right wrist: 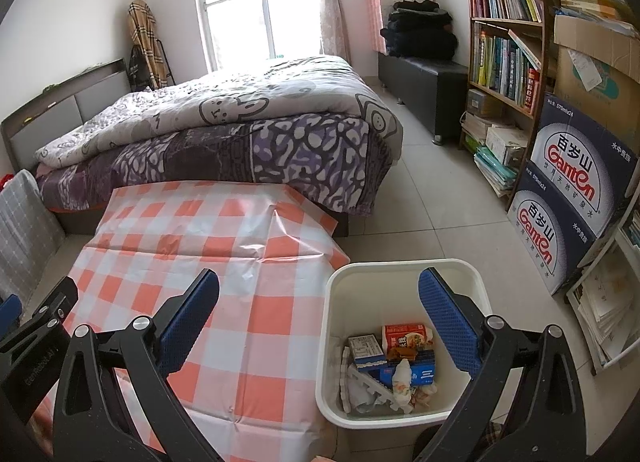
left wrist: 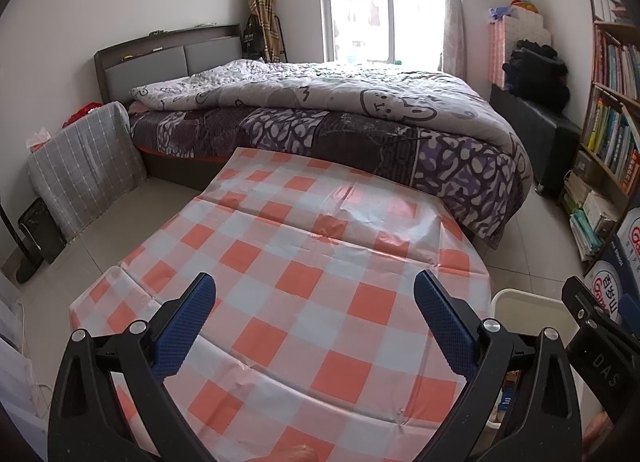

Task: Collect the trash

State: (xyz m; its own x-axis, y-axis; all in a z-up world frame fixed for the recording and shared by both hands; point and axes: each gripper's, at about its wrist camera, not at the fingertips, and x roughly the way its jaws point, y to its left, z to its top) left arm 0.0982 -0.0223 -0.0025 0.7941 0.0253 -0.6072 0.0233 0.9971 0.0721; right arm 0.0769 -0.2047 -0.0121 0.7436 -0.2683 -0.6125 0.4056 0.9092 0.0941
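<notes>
A white trash bin (right wrist: pixel 336 294) stands on the floor to the right of the table and holds several pieces of trash (right wrist: pixel 394 358): small boxes, a red wrapper and crumpled paper. Its rim also shows in the left wrist view (left wrist: pixel 520 298). My right gripper (right wrist: pixel 320 290) is open and empty, held above the table's right edge and the bin. My left gripper (left wrist: pixel 316 294) is open and empty above the table with the orange-and-white checked cloth (left wrist: pixel 304 262). No trash shows on the cloth.
A bed (right wrist: pixel 240 129) with a grey quilt stands beyond the table. A bookshelf (right wrist: pixel 508 45) and stacked water cartons (right wrist: pixel 576 189) line the right wall. A dark bench (right wrist: pixel 424 77) with folded clothes stands by the window. A folded grey checked item (left wrist: pixel 84 165) leans at the left.
</notes>
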